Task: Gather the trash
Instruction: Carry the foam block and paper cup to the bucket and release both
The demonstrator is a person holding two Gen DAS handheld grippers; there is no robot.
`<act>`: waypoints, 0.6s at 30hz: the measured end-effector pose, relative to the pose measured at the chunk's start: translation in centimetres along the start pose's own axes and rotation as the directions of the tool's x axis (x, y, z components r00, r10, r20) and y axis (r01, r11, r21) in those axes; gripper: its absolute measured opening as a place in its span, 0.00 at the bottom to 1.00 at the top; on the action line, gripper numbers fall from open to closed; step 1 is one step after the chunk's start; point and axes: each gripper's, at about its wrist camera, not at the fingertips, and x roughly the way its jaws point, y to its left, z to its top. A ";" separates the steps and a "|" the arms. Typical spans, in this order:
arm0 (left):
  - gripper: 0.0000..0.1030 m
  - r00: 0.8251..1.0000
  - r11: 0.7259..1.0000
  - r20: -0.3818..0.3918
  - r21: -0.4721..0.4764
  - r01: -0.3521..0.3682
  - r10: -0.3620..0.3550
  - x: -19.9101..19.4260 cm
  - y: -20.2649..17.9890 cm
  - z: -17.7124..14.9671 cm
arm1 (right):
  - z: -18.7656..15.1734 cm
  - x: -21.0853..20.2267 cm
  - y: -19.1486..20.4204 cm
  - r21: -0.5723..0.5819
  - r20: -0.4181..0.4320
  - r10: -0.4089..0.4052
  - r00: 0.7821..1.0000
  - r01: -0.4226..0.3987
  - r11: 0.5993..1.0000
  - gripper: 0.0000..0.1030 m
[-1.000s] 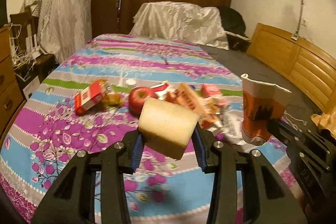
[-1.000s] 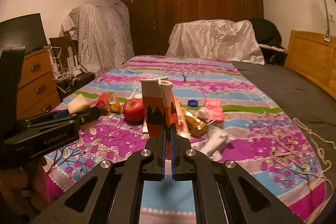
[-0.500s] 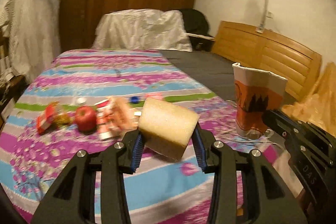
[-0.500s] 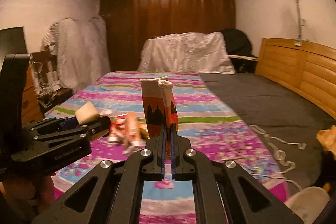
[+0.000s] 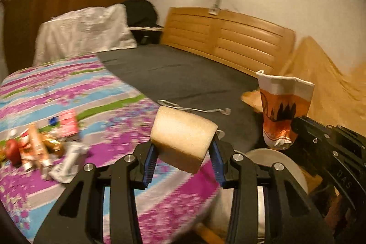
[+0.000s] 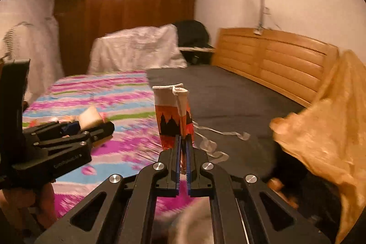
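Note:
My left gripper [image 5: 183, 150] is shut on a pale yellow foam block [image 5: 181, 137] and holds it in the air past the bed's right edge. My right gripper [image 6: 182, 143] is shut on a flattened orange and white paper cup [image 6: 173, 116], held upright; the cup also shows in the left wrist view [image 5: 282, 106]. A white round bin rim [image 5: 281, 164] lies just below and to the right of the foam block. The left gripper with the foam block [image 6: 90, 118] shows at the left of the right wrist view.
A pile of wrappers, a red apple [image 5: 11, 151] and small packets lies on the flowered bedspread [image 5: 91, 95] at the left. A grey sheet [image 6: 228, 95], a wooden headboard [image 6: 274, 56] and an orange cloth [image 6: 324, 120] are to the right.
Both grippers have swung to the right, away from the trash pile, each still holding its item. The white bin and the orange cloth have come into view.

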 end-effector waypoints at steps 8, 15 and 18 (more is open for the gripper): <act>0.38 0.975 0.981 -0.163 0.098 0.166 -0.148 5.9 -8.9 -1.9 | -4.2 0.6 -12.0 0.076 -0.214 -0.086 0.973 0.105 0.992 0.04; 0.38 0.933 0.968 -0.319 0.122 0.218 -0.170 11.1 -13.1 -5.5 | -10.0 3.9 -17.6 0.117 -0.402 -0.064 0.913 0.121 0.986 0.04; 0.38 0.919 0.969 -0.369 0.140 0.205 -0.141 12.7 -13.7 -7.1 | -12.4 5.0 -18.1 0.136 -0.446 -0.050 0.893 0.123 0.983 0.04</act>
